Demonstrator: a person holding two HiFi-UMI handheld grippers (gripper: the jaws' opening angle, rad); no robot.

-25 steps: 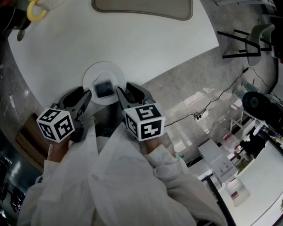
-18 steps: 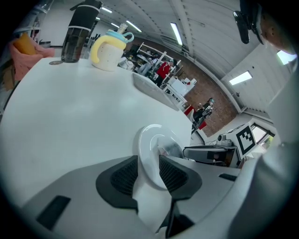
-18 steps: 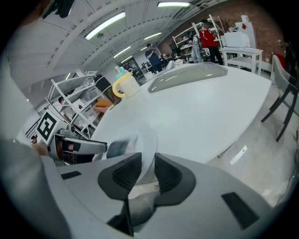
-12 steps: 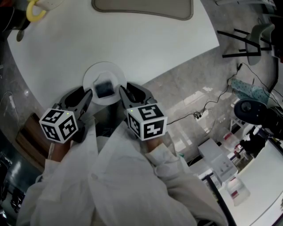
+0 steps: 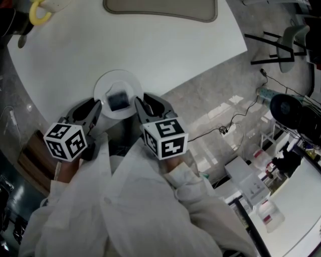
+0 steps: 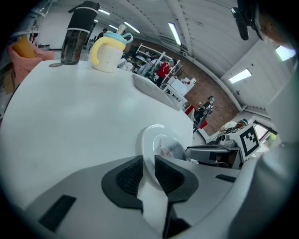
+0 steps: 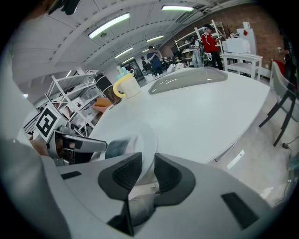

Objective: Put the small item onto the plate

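A round white plate (image 5: pixel 116 77) lies at the near edge of the white table, with a small dark item (image 5: pixel 118 101) on it. My left gripper (image 5: pixel 100 107) holds the plate's left rim. Its jaws have just been closing, and the rim (image 6: pixel 152 135) sits between the pads. My right gripper (image 5: pixel 138 105) holds the right rim, its jaws also just closed, with the plate (image 7: pixel 140 135) between its pads. The item (image 6: pixel 173 150) shows past the left gripper (image 6: pixel 148 161). In the right gripper view the same item (image 7: pixel 117 148) shows beyond my right gripper (image 7: pixel 148 161).
A cup with a yellow handle (image 5: pixel 40 10) and a dark bottle (image 6: pixel 77 32) stand at the far left of the table. A grey tray (image 5: pixel 160 9) lies at the far edge. The table's edge runs just under my hands; cables and a chair (image 5: pixel 281 47) are on the floor to the right.
Both grippers' jaws have narrowed onto the plate's rim, the right one first and the left one after. The hands, the plate and the item have stayed in place.
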